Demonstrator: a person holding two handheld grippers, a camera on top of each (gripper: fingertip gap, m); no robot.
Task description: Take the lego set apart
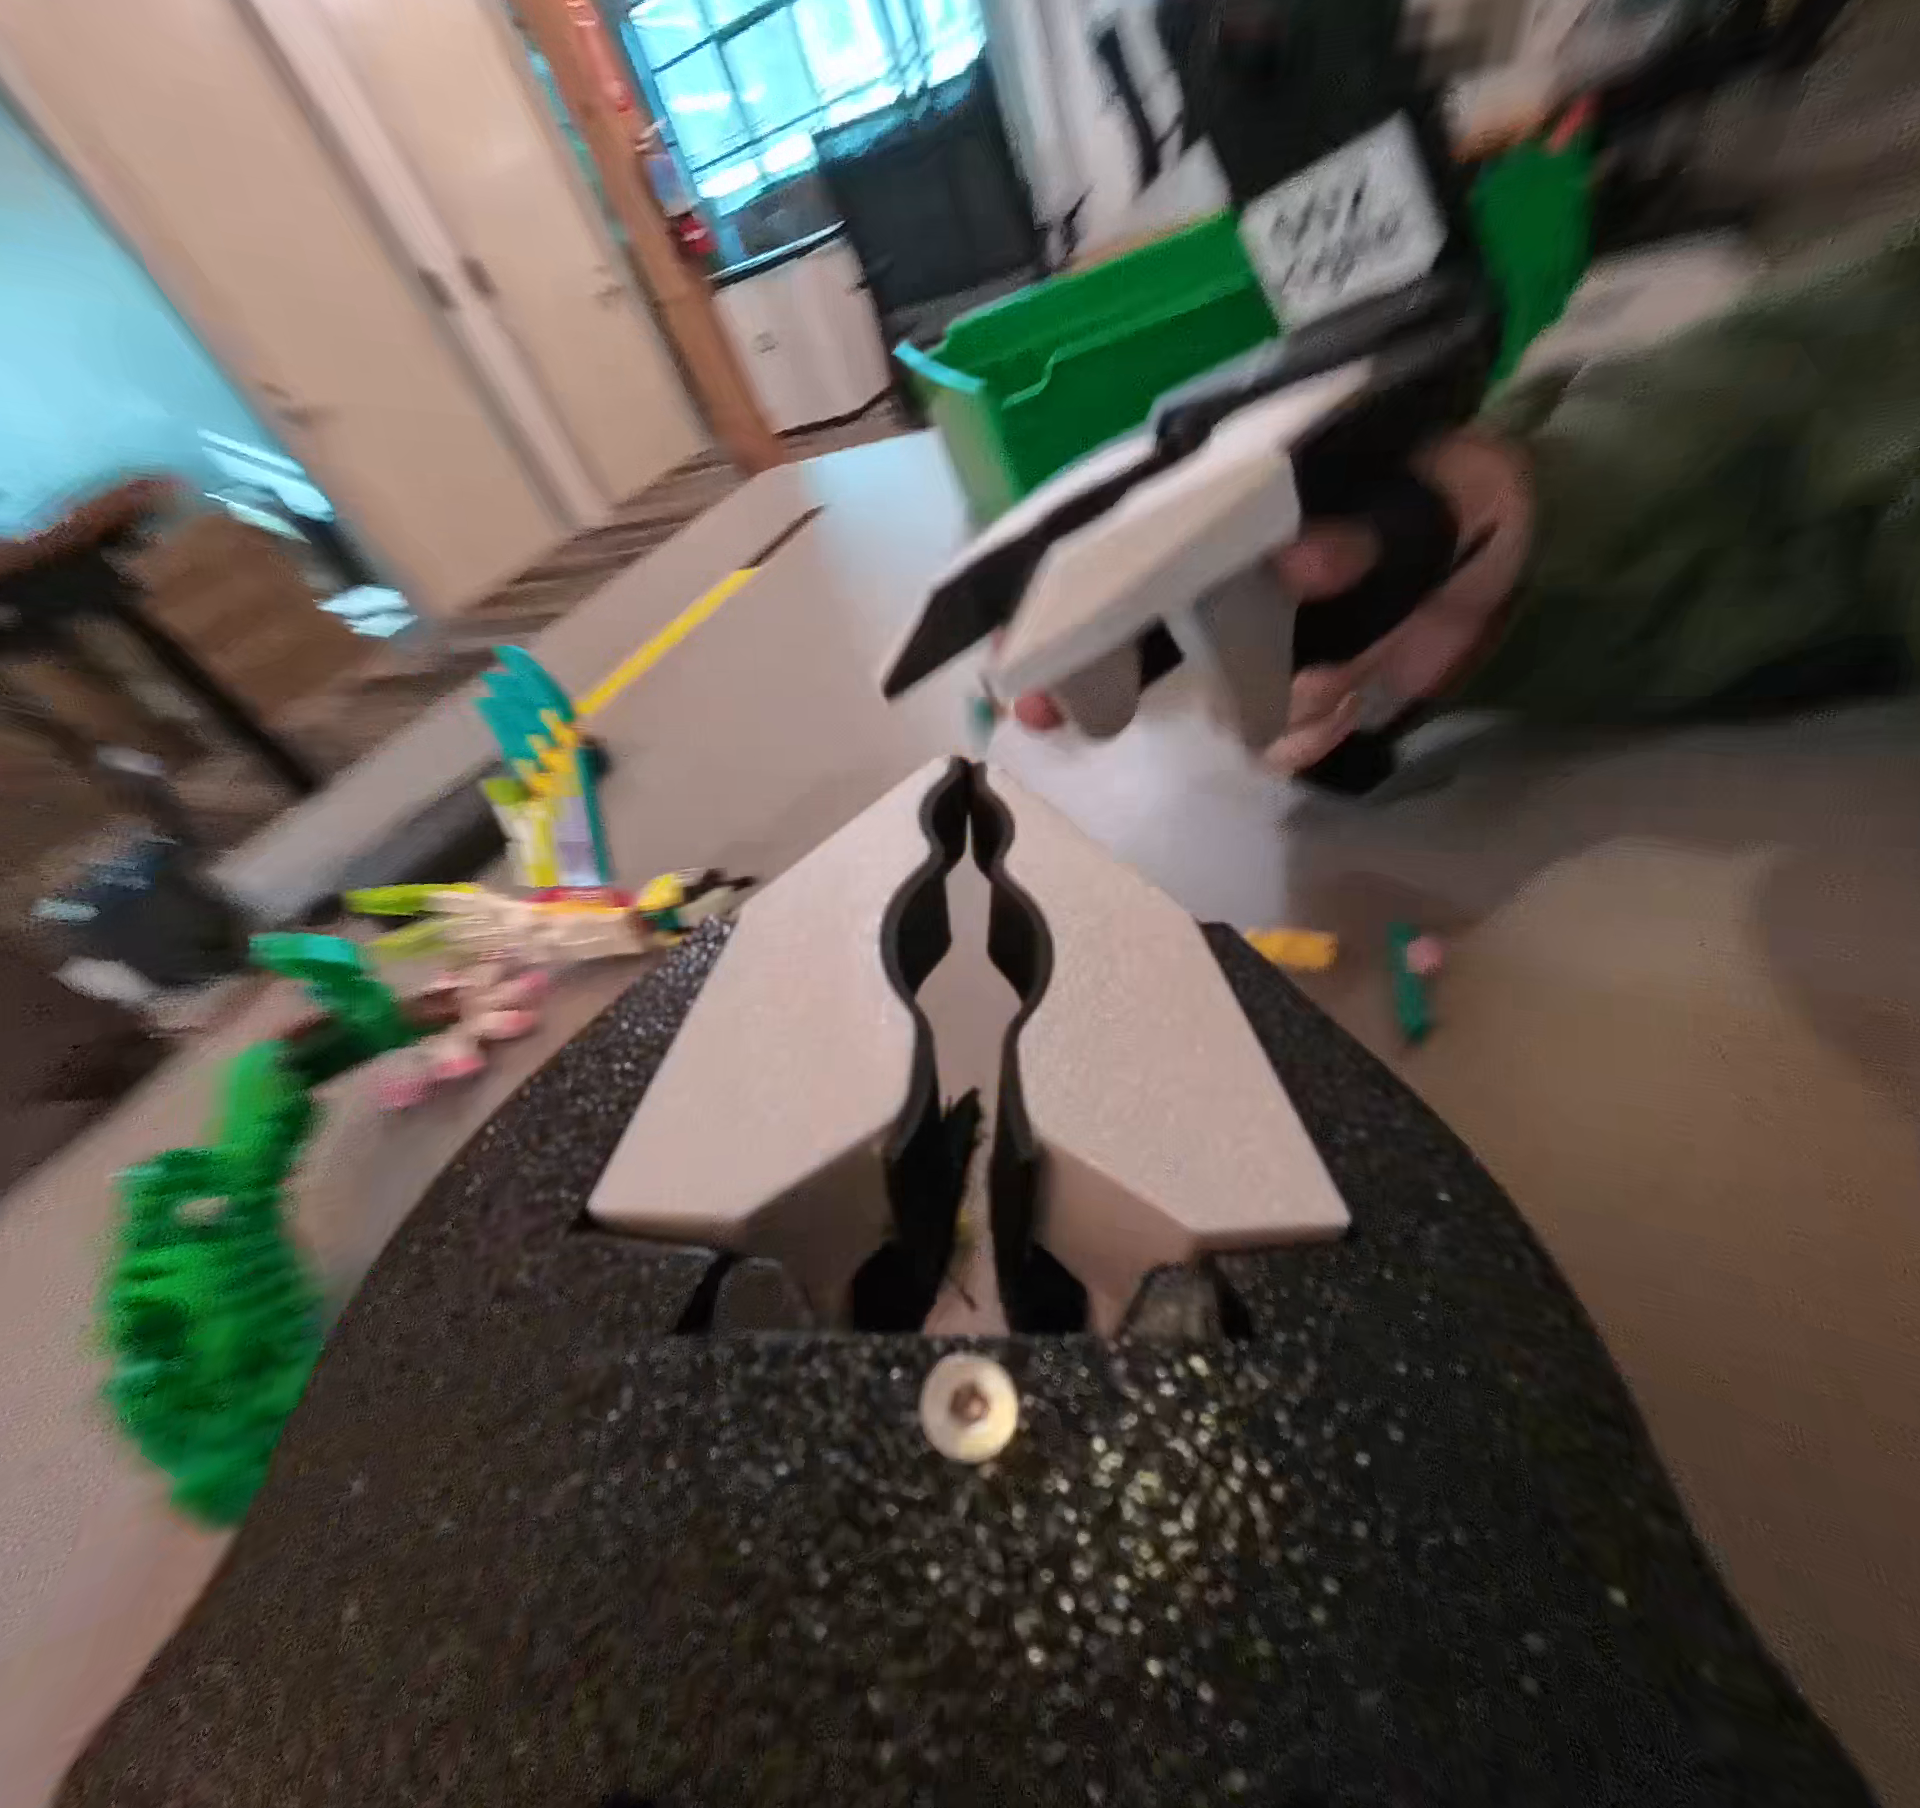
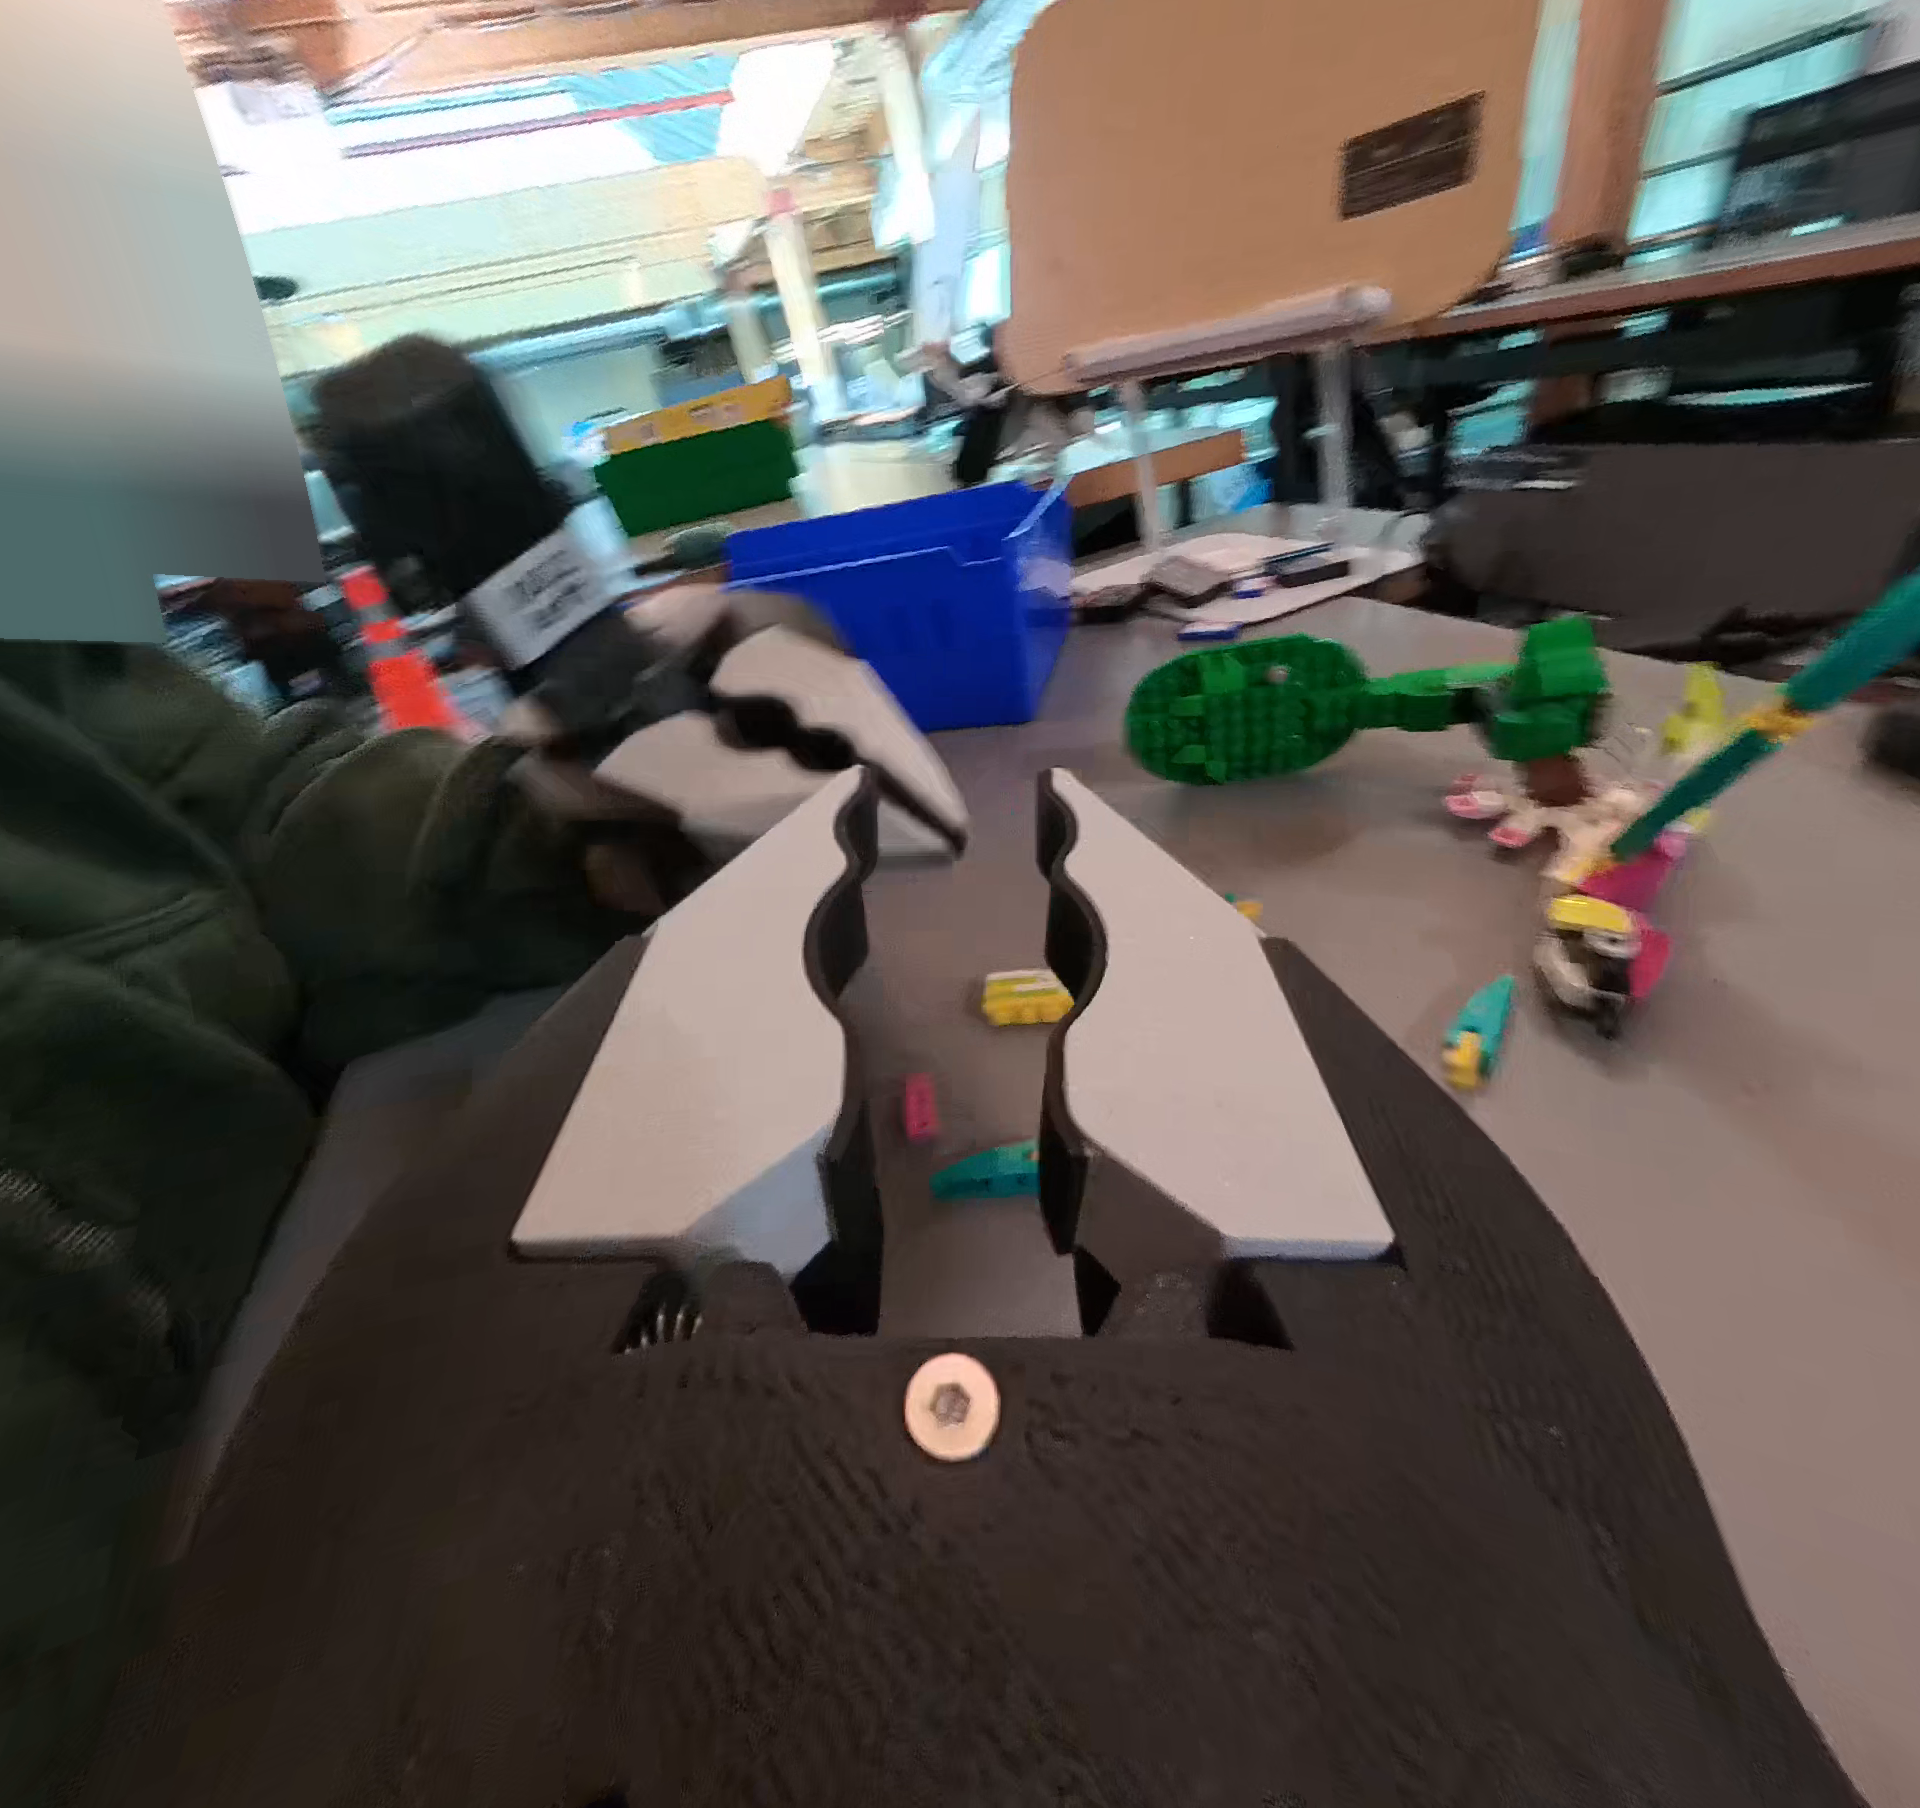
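I'm hovering right tongs (image 2: 951,802) open, empty, over loose bricks (image 2: 1023,995) on the counter (image 2: 1558,1239); left tongs (image 1: 968,771) pinched shut, empty.

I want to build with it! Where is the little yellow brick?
In the right wrist view, the yellow brick lies on the grey table, seen between the open right gripper's fingers, just beyond a pink piece.

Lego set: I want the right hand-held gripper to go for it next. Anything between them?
Nothing visible blocks it. The right hand-held gripper is open; the lego set lies ahead to its right on the table, with only small loose bricks between.
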